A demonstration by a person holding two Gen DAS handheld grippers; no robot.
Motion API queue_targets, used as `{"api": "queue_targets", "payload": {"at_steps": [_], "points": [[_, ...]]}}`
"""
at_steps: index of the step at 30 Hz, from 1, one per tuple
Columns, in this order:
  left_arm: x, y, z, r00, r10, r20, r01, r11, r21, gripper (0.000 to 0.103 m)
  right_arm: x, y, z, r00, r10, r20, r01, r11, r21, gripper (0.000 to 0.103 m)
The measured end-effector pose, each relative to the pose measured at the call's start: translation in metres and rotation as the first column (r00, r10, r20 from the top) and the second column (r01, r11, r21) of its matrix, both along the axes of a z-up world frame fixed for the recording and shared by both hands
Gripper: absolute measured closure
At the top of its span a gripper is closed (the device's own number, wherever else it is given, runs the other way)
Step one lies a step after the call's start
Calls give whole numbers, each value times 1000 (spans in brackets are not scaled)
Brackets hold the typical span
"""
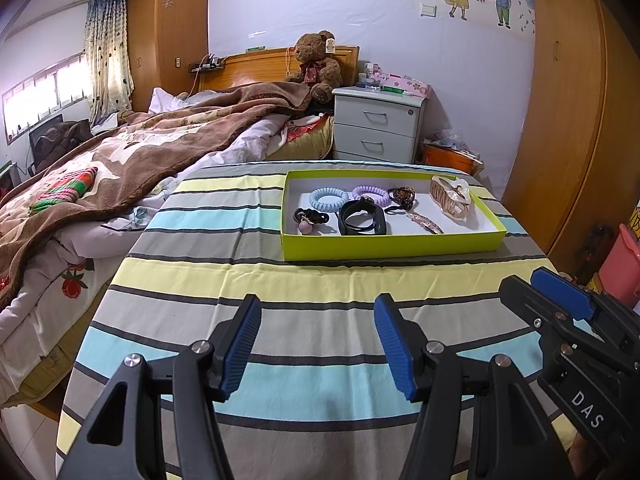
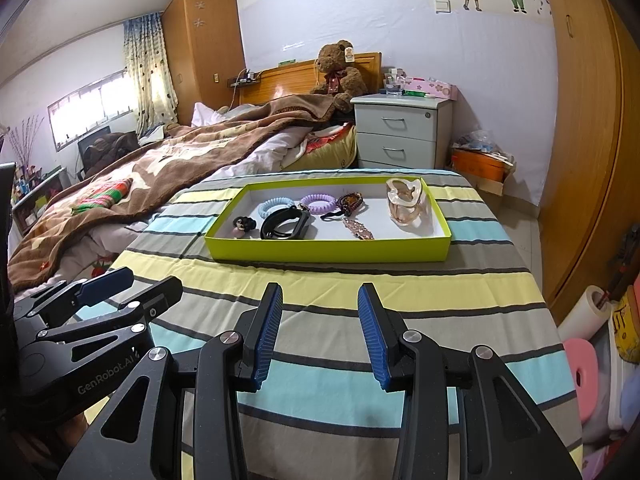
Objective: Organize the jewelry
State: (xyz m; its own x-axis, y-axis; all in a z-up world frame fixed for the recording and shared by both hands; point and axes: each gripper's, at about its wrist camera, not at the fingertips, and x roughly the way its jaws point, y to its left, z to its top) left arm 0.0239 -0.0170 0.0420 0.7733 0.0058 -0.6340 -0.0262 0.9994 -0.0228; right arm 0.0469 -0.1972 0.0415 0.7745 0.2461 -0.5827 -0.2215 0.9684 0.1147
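Note:
A lime-green tray [image 1: 392, 246] [image 2: 328, 251] sits on the striped table at the far side. In it lie a blue coil hair tie [image 1: 328, 198] [image 2: 275, 205], a purple coil tie [image 1: 371, 194] [image 2: 318, 202], a black band [image 1: 364, 220] [image 2: 285, 223], a black hair tie with a pink bead [image 1: 308, 218] [image 2: 243, 226], a brown clip [image 1: 402, 195] [image 2: 350, 202], a sparkly barrette [image 1: 426, 222] [image 2: 359, 229] and a large translucent claw clip [image 1: 450, 197] [image 2: 408, 202]. My left gripper [image 1: 318, 344] is open and empty, well short of the tray. My right gripper [image 2: 320, 332] is open and empty too, beside it.
The table has a striped cloth [image 1: 280, 280]. A bed with a brown blanket [image 1: 140, 152] lies to the left. A white nightstand [image 1: 378, 124] stands behind the table, and a wooden wardrobe [image 1: 580, 140] on the right. Pink stools and clutter [image 2: 592, 368] sit at the right floor.

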Motion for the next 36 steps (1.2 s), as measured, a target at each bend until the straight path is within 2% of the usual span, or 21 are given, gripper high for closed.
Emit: {"api": "queue_targets", "payload": {"at_steps": [36], "points": [[2, 2, -2, 1000, 11, -11, -11, 1000, 2, 42, -1, 0, 0, 1000, -1, -1, 1, 1000, 1, 63]]}}
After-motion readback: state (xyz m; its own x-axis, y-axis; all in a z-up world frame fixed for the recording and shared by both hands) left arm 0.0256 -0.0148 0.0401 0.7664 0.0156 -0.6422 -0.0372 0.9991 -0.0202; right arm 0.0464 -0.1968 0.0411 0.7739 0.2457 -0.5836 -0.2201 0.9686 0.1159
